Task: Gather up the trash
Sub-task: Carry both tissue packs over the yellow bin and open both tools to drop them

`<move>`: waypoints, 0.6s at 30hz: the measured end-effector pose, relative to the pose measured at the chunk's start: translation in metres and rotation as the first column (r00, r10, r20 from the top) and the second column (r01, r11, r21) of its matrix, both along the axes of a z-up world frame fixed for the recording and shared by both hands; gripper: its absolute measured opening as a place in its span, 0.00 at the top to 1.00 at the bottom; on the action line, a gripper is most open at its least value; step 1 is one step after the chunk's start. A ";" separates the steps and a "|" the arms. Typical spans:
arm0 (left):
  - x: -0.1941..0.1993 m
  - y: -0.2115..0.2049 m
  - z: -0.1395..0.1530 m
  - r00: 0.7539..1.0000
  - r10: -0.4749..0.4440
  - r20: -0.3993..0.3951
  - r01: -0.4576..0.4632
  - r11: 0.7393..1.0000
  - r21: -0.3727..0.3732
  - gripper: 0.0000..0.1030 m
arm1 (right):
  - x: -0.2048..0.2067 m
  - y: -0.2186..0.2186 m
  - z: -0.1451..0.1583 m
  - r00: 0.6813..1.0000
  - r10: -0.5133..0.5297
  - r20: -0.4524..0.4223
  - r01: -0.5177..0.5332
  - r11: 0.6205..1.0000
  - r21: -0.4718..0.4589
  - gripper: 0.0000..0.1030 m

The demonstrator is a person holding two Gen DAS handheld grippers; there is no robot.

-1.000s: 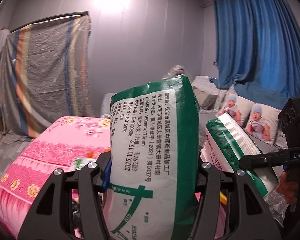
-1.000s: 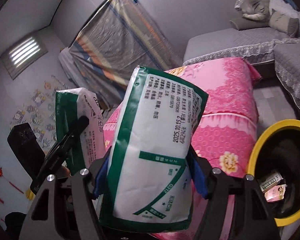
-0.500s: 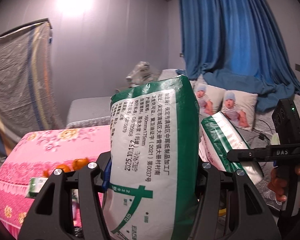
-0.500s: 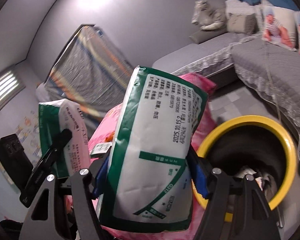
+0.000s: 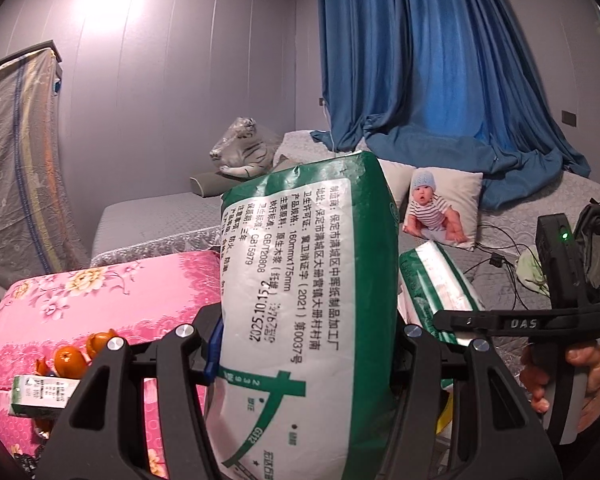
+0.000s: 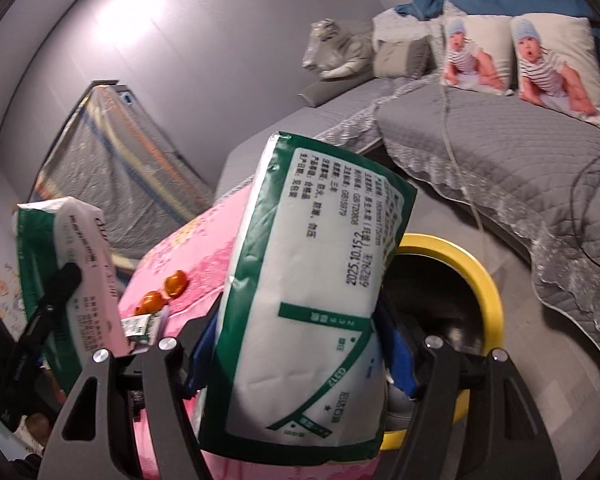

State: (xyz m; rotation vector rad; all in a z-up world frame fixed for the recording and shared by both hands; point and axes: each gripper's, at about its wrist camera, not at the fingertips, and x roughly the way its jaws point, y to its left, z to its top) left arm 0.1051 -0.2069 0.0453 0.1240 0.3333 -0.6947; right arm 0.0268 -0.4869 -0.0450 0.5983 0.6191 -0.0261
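We have a tissue pack in each gripper. The left gripper (image 5: 306,364) is clamped on the left tissue pack (image 5: 300,304), a green-and-white one standing nearly upright between the pads, printed side toward the camera. The right gripper (image 6: 296,354) is clamped on the right tissue pack (image 6: 312,300), same type, leaning right. The blue pads (image 6: 400,356) press both its sides.

Each pack also shows in the other camera. From the left wrist the right pack sits to the right, with the person's hand (image 5: 580,376) around the handle. From the right wrist the left pack sits at far left.

The trash bin (image 6: 486,296), yellow rim and dark inside, sits just behind and right of the right pack, on the floor between the pink-covered table (image 6: 204,256) and the grey sofa (image 6: 500,144). We can't make out what's in the bin.

On the pink cloth: orange peel pieces (image 6: 176,282) and a small green-and-white carton (image 6: 140,324), near the left edge in the left wrist view.

Far side: two baby-print cushions (image 6: 556,64) on the sofa, a wrapped plush tiger (image 6: 340,50), and a blue curtain (image 5: 440,60).
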 end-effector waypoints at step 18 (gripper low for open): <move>0.035 -0.044 -0.045 0.996 -0.034 -0.088 0.041 0.996 0.078 0.48 | 0.016 -0.024 -0.049 0.988 -0.079 -0.129 0.080 0.997 0.002 0.36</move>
